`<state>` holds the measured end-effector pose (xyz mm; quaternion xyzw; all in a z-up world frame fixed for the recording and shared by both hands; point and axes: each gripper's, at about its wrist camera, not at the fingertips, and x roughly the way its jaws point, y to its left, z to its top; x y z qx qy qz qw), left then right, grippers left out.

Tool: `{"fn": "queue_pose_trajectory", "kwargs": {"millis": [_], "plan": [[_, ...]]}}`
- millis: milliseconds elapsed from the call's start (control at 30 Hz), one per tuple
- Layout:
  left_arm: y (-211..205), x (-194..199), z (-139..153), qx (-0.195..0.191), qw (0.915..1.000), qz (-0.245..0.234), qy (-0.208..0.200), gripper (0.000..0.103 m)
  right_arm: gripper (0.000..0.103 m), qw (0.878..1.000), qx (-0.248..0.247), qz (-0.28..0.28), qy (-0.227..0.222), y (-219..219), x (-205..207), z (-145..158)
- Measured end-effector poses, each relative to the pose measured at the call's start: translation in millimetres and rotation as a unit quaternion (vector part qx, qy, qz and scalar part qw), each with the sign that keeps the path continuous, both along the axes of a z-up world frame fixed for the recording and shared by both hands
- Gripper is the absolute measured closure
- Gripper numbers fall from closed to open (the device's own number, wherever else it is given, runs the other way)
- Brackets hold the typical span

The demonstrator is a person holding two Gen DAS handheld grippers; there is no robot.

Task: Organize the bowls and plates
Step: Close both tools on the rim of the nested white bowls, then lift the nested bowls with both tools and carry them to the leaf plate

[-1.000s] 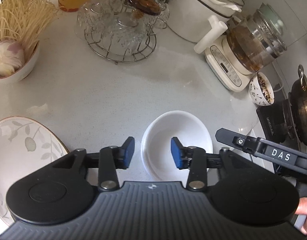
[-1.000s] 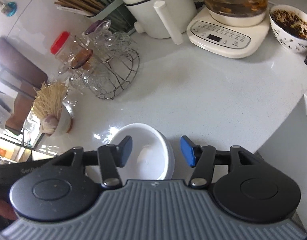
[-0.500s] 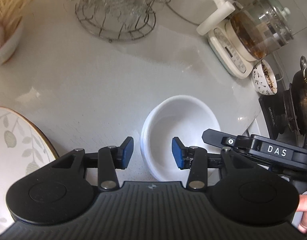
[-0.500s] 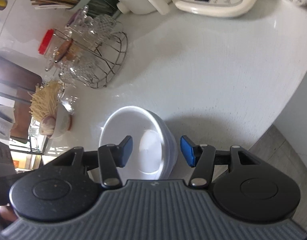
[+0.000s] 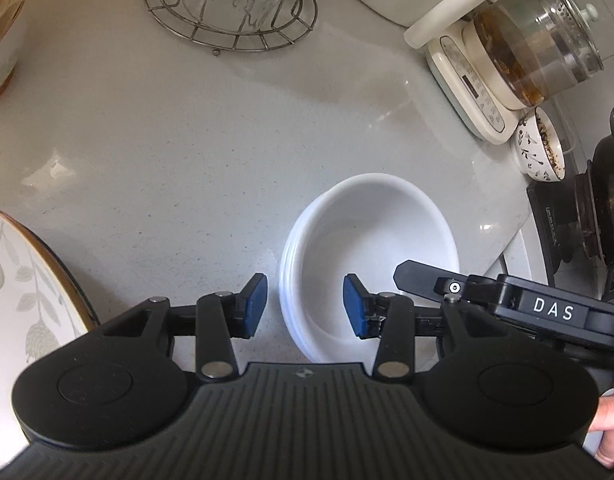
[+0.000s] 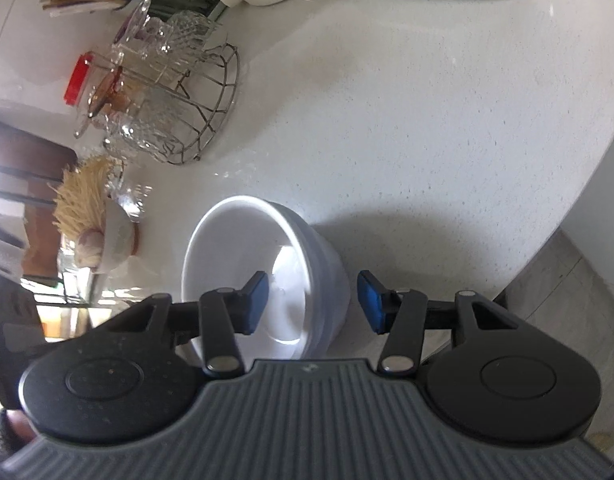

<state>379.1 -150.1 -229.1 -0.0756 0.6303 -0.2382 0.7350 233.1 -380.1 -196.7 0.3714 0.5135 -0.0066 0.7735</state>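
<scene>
A stack of white bowls [image 5: 371, 248] stands on the pale counter. My left gripper [image 5: 305, 306] is open and straddles the stack's near left rim, one blue pad outside and one inside, neither touching. In the right wrist view the same stack of bowls [image 6: 243, 248] appears tilted. My right gripper [image 6: 313, 302] straddles its right wall, and its jaws are closing with a gap left at each pad. The right tool's black housing [image 5: 547, 308] reaches over the bowls. A leaf-patterned plate [image 5: 23, 300] with a gold rim lies at the left.
At the back stand a wire rack of glasses [image 5: 231, 4] and a glass kettle of tea [image 5: 535, 40]. A small patterned bowl [image 5: 541, 148] and a dark pot [image 5: 611, 184] sit at the right. A bowl of noodles [image 6: 95, 216] is left of the stack. The counter edge [image 6: 567, 208] curves close on the right.
Both grippers have come down closer to the bowl stack, which looms larger in both views. The right gripper's jaws have narrowed a little and its view has rolled.
</scene>
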Motion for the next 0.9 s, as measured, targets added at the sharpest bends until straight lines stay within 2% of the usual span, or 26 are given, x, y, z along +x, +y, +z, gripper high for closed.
{"fn": "queue_pose_trajectory", "kwargs": {"millis": [200, 367, 500, 533, 767, 900], "plan": [[-6.0, 0.3, -4.9, 0.008, 0.9999, -0.004, 0.004, 0.057, 0.054, 1.0, 0.007, -0.003, 0.005, 0.1, 0.4, -5.6], [-6.5, 0.2, -9.0, 0.008, 0.9999, -0.002, 0.009, 0.068, 0.064, 1.0, 0.003, -0.002, 0.009, 1.6, 0.3, -9.4], [-2.2, -0.3, -10.7, 0.007, 0.9999, 0.007, 0.007, 0.078, 0.065, 1.0, -0.018, 0.011, -0.001, 6.3, 0.7, -5.0], [-0.5, -0.1, -10.8, 0.006, 0.9999, 0.009, 0.006, 0.08, 0.068, 1.0, -0.016, 0.012, 0.001, 6.6, 1.2, -5.7], [1.5, -1.0, -9.9, 0.004, 0.9999, 0.009, 0.004, 0.082, 0.076, 1.0, -0.022, 0.017, 0.007, 7.6, 2.5, -8.1], [3.5, -2.7, -8.3, 0.0, 0.9999, 0.011, 0.003, 0.082, 0.076, 1.0, -0.023, 0.02, 0.006, 8.4, 0.8, -7.1]]}}
